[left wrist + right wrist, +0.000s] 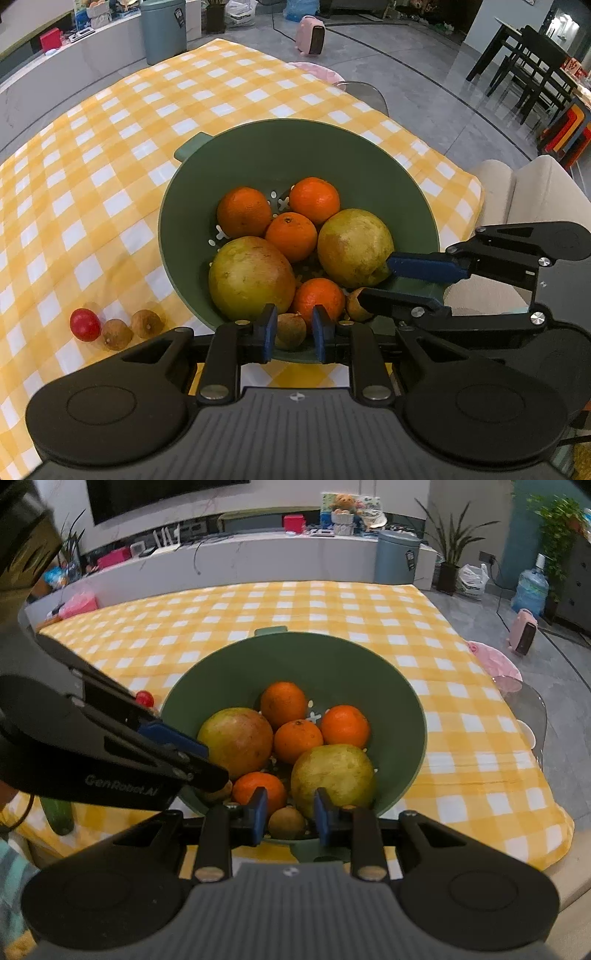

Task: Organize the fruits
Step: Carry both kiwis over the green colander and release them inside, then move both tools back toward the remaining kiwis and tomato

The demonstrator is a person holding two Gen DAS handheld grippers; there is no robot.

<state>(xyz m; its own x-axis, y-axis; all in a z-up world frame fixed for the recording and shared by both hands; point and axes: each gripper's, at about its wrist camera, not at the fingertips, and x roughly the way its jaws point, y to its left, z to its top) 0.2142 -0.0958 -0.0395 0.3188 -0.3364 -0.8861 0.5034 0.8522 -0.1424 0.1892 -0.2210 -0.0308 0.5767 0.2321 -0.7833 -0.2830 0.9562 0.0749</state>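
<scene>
Green plastic, the colander (pixel 258 147) sits on the yellow checked cloth (pixel 110 147) over the bench, and nearly all the fruit is in it: four oranges (pixel 291 236) clustered in the middle, a large pear-like fruit (pixel 249 277) on one side and a second one (pixel 354 247) on the other, plus small brown longans (pixel 290 331) at the near rim. Out on the cloth beside the colander lie a cherry tomato (pixel 85 325) and two more longans (pixel 116 334) — close together, the tomato just beside the nearest one.

Both grippers hover at the colander's near edge. The left gripper (pixel 294 332) has its jaws parted with a longan showing between them, not pinched. The right gripper (pixel 290 818) is likewise parted around empty air above another longan (pixel 287 823). A cucumber (pixel 57 816) lies near the bench edge — partly hidden behind the left gripper's body.
</scene>
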